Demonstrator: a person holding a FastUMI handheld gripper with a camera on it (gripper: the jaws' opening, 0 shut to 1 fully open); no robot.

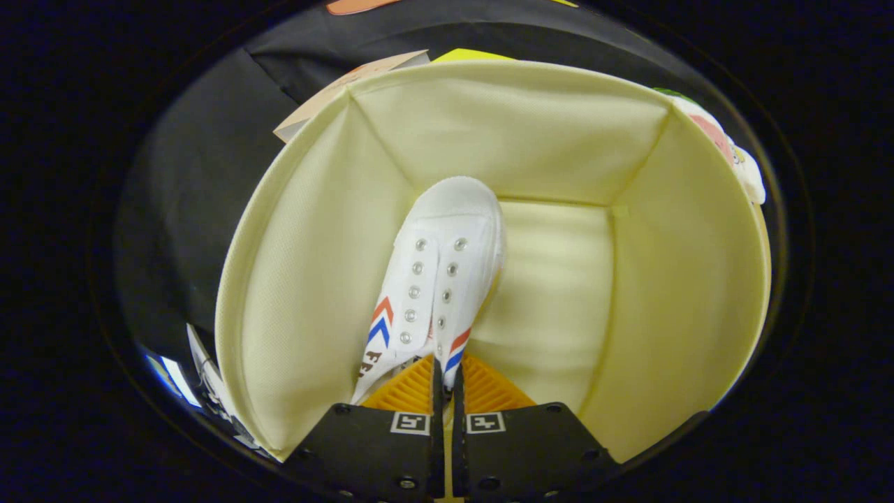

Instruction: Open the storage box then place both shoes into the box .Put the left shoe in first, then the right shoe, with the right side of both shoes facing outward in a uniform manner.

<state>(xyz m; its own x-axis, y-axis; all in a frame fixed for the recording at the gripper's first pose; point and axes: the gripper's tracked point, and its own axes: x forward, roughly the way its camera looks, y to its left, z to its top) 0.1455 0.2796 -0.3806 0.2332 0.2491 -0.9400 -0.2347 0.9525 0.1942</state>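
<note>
Pinched nearly together at the bottom centre of the frame, my claw [447, 391] is gripping the heel end of the white canvas lace-less sneaker with red and blue chevrons [440, 279], both fingers pressing on it. I am lowering it toe-first into the pale yellow fabric storage box [293, 279], already open and otherwise bare inside. Its toe is nearing the floor by the far wall, mid-frame. To do this well, I judge I should settle the sole flat before letting go, leaving room on the right for the second shoe.
</note>
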